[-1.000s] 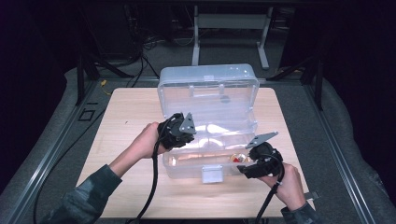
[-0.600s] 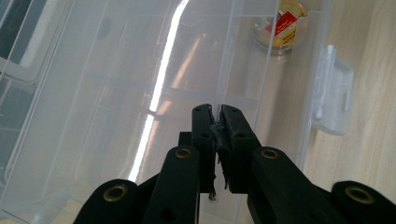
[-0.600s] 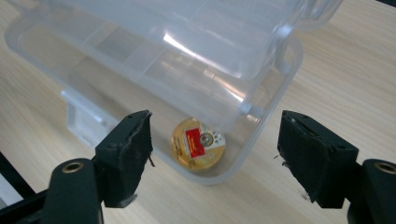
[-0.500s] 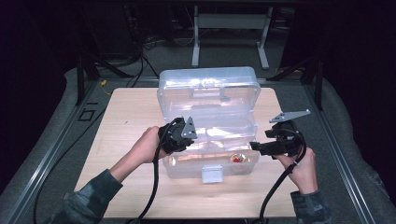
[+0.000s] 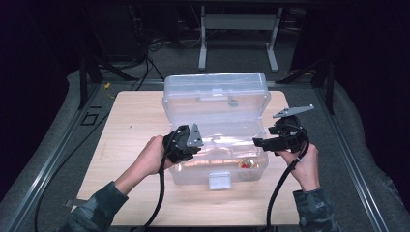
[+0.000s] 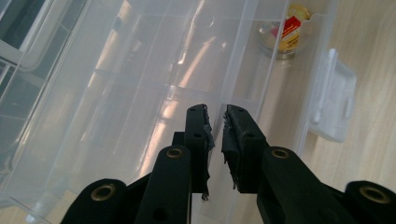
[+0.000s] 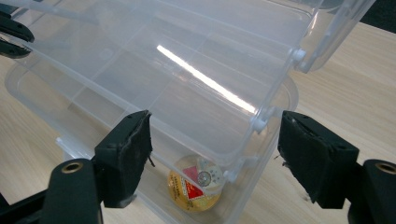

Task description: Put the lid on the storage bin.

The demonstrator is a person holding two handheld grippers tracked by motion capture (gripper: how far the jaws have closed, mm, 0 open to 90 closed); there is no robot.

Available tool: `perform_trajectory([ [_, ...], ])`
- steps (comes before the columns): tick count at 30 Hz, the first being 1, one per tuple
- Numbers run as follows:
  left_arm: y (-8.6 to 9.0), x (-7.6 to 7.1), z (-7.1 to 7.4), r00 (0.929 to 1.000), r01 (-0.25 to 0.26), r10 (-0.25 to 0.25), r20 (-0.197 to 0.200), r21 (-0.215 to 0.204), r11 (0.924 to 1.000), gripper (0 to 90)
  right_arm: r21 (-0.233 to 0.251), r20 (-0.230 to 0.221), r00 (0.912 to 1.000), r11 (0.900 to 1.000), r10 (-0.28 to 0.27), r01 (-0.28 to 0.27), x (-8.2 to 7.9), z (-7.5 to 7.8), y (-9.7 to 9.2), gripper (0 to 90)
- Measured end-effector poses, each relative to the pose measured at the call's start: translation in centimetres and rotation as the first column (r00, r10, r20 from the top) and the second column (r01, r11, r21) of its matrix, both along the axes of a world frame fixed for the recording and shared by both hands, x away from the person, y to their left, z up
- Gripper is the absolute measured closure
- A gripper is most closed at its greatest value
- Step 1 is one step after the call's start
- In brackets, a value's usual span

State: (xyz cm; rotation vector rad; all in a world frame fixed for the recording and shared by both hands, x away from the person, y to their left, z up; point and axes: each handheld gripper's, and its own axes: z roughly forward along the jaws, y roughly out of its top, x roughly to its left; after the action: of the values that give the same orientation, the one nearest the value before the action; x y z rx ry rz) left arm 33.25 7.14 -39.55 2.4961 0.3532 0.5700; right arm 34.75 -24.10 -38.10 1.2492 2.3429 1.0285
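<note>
1. One clear plastic box (image 5: pixel 215 145) on the bench (image 5: pixel 130 145), lid (image 5: pixel 215 96) raised.
2. Inside: one inner tray (image 7: pixel 154 93), one small round tin (image 7: pixel 196 184) beneath.
3. Left tongs (image 6: pixel 217 128) just opening, nearly closed, empty.
4. Right tongs (image 7: pixel 212 154) wide apart, gripping nothing.

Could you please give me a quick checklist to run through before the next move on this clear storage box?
1. Lid of the clear storage box open and upright: ok.
2. Small round yellow-and-red container lying in the box's bottom: ok.
3. Right gripper jaws open, nothing between them: ok.
4. Left gripper at the inner tray's edge, jaws nearly together and just opening; whether it grips the tray: cannot tell.
5. Front latch hanging free: ok.
6. Box sitting flat on the wooden table: ok.
</note>
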Motion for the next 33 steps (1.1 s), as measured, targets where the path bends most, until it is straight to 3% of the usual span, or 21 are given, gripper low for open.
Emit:
perform_trajectory([
  [9, 0.4, 0.0, -0.2, 0.9989, -0.019, 0.018, -0.044, -0.032, 0.9993, 77.8, 0.0, -0.002, 1.0, 1.0, 0.001, -0.001, 0.3, 0.0, 0.1, 24.8],
  [11, 0.4, -0.1, -0.1, 0.9969, -0.025, 0.021, -0.076, -0.049, 0.9985, 74.0, 0.006, 0.001, 1.0, 1.0, 0.001, -0.001, 0.3, 0.0, 0.2, 24.2],
  [14, 0.4, -0.2, -0.1, 0.9958, -0.033, 0.028, -0.088, -0.05, 0.9982, 66.4, -0.004, 0.001, 1.0, 1.0, 0.0, 0.0, 0.5, 0.0, 0.4, 22.5],
  [21, 0.6, -0.2, -0.1, 0.9921, -0.039, 0.031, -0.121, -0.061, 0.9974, 66.9, 0.001, 0.002, 1.0, 1.0, 0.003, -0.003, 0.7, 0.1, 0.7, 21.1],
  [22, 0.7, -0.3, -0.1, 0.9905, -0.042, 0.033, -0.133, -0.065, 0.997, 60.3, 0.009, 0.005, 1.0, 1.0, 0.002, -0.002, 0.7, 0.2, 0.6, 19.8],
  [25, 1.2, -0.6, 0.0, 0.9888, -0.045, 0.034, -0.146, -0.071, 0.9965, 53.7, 0.021, 0.01, 0.9999, 0.9998, -0.001, 0.001, 0.7, 0.3, 0.5, 19.5],
  [33, 2.2, -0.6, -0.3, 0.986, -0.047, 0.036, -0.163, -0.064, 0.9968, 52.3, 0.023, 0.007, 1.0, 0.9997, -0.004, 0.004, 0.8, 0.2, 0.4, 18.4],
])
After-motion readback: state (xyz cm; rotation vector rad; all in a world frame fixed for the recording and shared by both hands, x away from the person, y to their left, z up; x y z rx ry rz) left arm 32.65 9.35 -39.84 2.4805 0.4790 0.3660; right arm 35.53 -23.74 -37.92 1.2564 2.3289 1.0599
